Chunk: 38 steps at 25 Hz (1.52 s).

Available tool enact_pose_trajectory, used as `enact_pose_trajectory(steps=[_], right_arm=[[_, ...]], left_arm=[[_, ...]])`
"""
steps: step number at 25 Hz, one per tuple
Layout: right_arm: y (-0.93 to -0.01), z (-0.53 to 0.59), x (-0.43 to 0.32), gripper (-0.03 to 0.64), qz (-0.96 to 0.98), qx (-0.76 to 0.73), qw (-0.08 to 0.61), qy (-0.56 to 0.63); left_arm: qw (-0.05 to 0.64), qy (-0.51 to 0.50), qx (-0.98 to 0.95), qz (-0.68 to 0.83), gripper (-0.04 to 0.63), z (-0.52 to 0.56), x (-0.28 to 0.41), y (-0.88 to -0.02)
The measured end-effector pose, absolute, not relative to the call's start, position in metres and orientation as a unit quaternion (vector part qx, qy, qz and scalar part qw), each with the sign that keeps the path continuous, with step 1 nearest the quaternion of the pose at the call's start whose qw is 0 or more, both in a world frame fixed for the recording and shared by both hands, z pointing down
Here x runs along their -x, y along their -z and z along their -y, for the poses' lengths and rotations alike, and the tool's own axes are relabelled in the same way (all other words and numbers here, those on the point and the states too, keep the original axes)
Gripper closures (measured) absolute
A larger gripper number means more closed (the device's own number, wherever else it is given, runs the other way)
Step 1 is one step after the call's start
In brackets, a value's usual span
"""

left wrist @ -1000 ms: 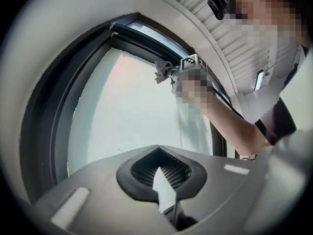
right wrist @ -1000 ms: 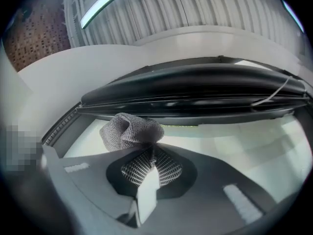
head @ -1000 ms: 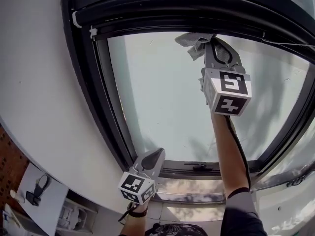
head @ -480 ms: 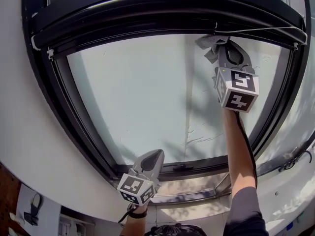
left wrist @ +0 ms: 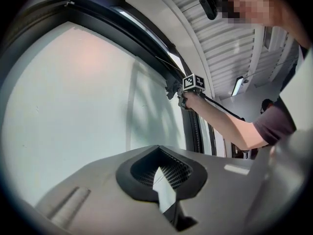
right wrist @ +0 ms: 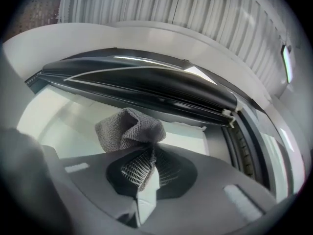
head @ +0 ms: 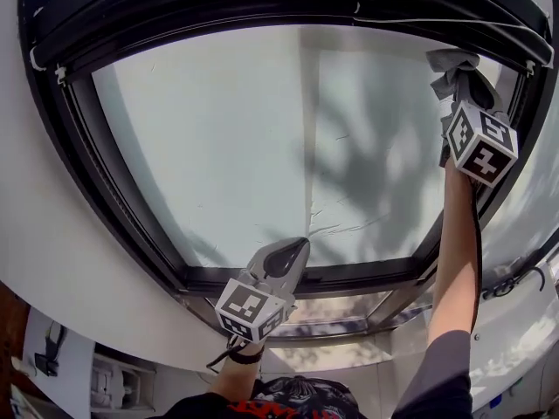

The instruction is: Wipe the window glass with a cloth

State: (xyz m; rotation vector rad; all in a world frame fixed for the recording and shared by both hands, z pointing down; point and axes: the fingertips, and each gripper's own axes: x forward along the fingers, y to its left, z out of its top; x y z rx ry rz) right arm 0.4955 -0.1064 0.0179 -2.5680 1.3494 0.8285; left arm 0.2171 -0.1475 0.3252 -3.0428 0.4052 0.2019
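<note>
A grey cloth is bunched between the jaws of my right gripper, which is shut on it. In the head view that right gripper holds the cloth against the window glass at its top right corner, close under the black frame. From the left gripper view the cloth shows far off on the glass. My left gripper hangs low by the bottom of the frame, shut with nothing in it; its jaws meet.
A black window frame surrounds the pane, with a roller blind housing along the top. A second pane lies to the right. White wall sits left of the frame. A desk with items is far below left.
My right gripper has carried the cloth rightward along the top of the glass, from the middle to the top right corner. The left gripper has stayed low by the sill.
</note>
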Motion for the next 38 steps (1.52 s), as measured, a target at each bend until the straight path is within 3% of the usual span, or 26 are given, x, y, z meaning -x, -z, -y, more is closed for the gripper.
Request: enact_pose_trajectory(steps=[7, 14, 20, 28, 34, 38], right_arm=[[-0.012, 0.07, -0.574, 0.603, -0.413, 0.869, 0.096, -0.255], [-0.028, 0.094, -0.546, 0.603, -0.455, 0.839, 0.088, -0.285], [-0.011, 0.157, -0.436, 0.603, -0.546, 0.764, 0.102, -0.327], [-0.032, 0.251, -0.209, 0.601, -0.712, 0.605, 0.094, -0.344], [-0.039, 0.312, -0.038, 0.601, -0.815, 0.483, 0.113, -0.301], [-0.047, 0.342, 0.037, 0.6, -0.844, 0.456, 0.102, -0.264]], left_arm=[[0.028, -0.062, 0.99, -0.122, 0.609, 0.128, -0.253, -0.338], [0.03, -0.068, 0.986, -0.147, 0.609, 0.149, -0.245, -0.332], [0.037, -0.056, 0.975, -0.21, 0.609, 0.183, -0.193, -0.337], [0.052, -0.073, 0.949, -0.303, 0.605, 0.212, -0.074, -0.328], [0.053, -0.075, 0.912, -0.399, 0.606, 0.227, 0.036, -0.328], [0.062, -0.073, 0.899, -0.428, 0.604, 0.227, 0.08, -0.328]])
